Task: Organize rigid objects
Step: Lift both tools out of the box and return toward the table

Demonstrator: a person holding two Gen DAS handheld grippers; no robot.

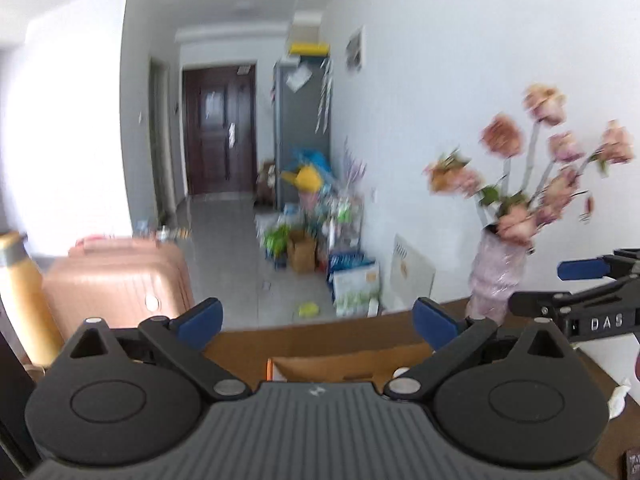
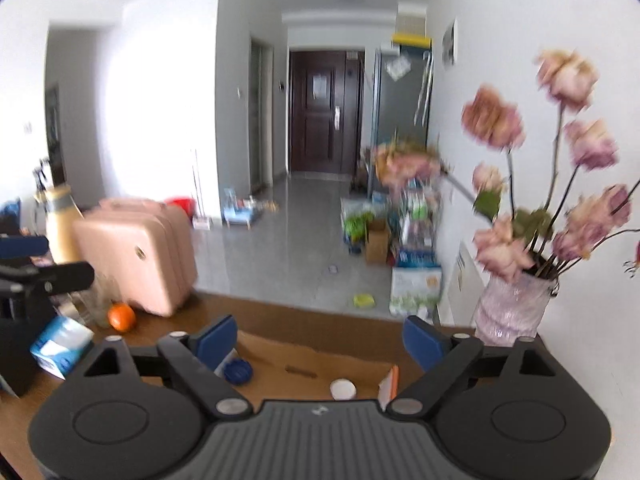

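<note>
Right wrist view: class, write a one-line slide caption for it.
Open right tool above a cardboard box holding a blue lid and white lid, beside a vase of pink flowers.

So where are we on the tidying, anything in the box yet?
Early, it seems. The open cardboard box holds a blue lid and a white round cap, so possibly a start. Nothing is in hand: the left gripper and right gripper are both open and empty. The orange and blue-white carton sit on the table outside the box.
</note>
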